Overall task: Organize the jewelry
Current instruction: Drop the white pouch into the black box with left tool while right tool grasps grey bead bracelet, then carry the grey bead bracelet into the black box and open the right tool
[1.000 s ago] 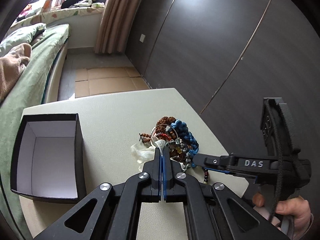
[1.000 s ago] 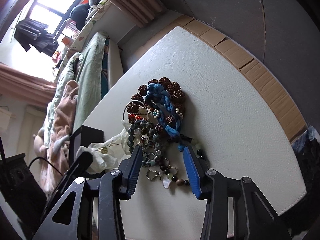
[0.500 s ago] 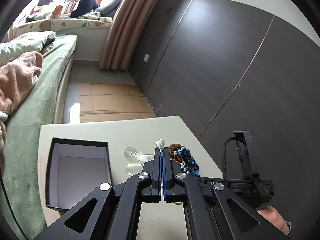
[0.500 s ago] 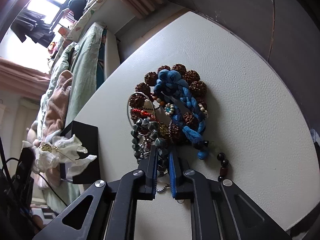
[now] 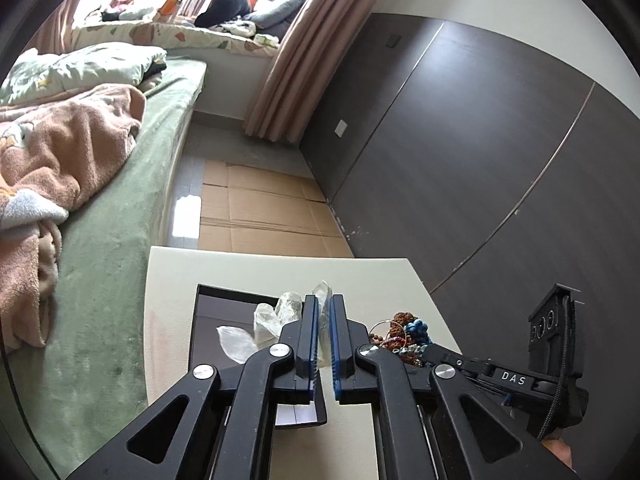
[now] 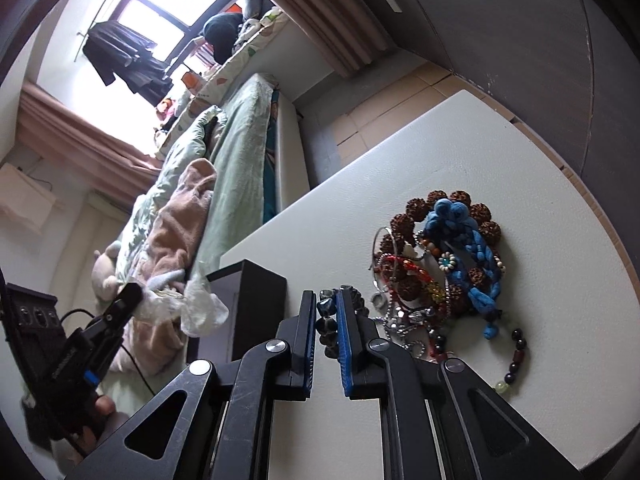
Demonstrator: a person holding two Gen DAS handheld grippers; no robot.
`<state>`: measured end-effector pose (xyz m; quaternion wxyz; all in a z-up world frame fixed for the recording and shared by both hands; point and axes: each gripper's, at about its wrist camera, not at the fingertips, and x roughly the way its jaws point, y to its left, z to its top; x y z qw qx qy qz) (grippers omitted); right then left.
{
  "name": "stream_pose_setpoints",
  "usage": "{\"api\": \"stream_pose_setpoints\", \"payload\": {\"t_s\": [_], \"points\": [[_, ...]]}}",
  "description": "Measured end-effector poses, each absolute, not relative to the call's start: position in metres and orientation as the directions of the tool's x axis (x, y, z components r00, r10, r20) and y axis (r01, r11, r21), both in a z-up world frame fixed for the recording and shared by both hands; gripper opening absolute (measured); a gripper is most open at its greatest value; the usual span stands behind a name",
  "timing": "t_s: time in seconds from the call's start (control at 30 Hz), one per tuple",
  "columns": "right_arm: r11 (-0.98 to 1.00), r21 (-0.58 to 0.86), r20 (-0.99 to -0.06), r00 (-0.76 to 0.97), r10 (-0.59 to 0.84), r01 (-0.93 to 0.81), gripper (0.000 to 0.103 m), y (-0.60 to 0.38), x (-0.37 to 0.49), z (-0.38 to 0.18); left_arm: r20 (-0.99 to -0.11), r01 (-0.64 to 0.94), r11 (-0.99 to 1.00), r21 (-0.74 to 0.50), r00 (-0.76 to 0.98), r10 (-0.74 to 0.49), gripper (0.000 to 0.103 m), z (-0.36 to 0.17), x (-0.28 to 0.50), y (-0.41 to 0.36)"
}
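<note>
My left gripper [image 5: 323, 312] is shut on a clear plastic pouch [image 5: 276, 320] with a small gold piece inside, held above the open black box [image 5: 208, 320]; the pouch also shows in the right wrist view [image 6: 192, 304]. My right gripper [image 6: 325, 312] is shut on a dark grey bead bracelet [image 6: 326, 320], lifted beside the box [image 6: 256, 304]. A jewelry pile [image 6: 440, 264] of brown seed beads, blue cord and metal bangles lies on the white table [image 6: 460, 160], right of my right gripper. The pile also shows in the left wrist view [image 5: 400, 336].
A loose strand of dark and red beads [image 6: 516, 356] lies near the table's near right edge. A bed with green cover and pink blanket [image 5: 60, 152] runs along the table's left side. A dark wardrobe wall [image 5: 480, 160] stands on the right.
My left gripper lifted the pouch off the pile and carried it left over the box. My right gripper closed on the grey bead bracelet and raised it from the pile.
</note>
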<state>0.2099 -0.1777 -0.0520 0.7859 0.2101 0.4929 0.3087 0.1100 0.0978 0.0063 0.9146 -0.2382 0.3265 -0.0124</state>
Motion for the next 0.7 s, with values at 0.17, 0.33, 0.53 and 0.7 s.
{"api": "stream_pose_setpoints", "payload": {"t_s": [0.17,0.33,0.53,0.7], "points": [[0.673,0.667,-0.584,0.335,0.739,-0.32,0.012,-0.164,0.205,-0.042,-0.576,-0.165,0.879,-0.447,0.805,-0.143,0.1,0.008,0.101,0.104],[0.616,0.696,-0.52,0.332,0.787,-0.369,0.012,-0.143,0.198,-0.033,-0.594,-0.218,0.886,-0.409,0.801,-0.077,0.1,0.012,0.093,0.114],[0.54,0.726,-0.444,0.309,0.841,-0.426,0.012,-0.113,0.189,-0.025,-0.601,-0.266,0.878,-0.399,0.799,-0.031,0.1,0.013,0.079,0.132],[0.484,0.734,-0.396,0.279,0.875,-0.477,0.012,-0.089,0.183,-0.021,-0.605,-0.294,0.872,-0.393,0.796,-0.004,0.1,0.013,0.07,0.139]]}}
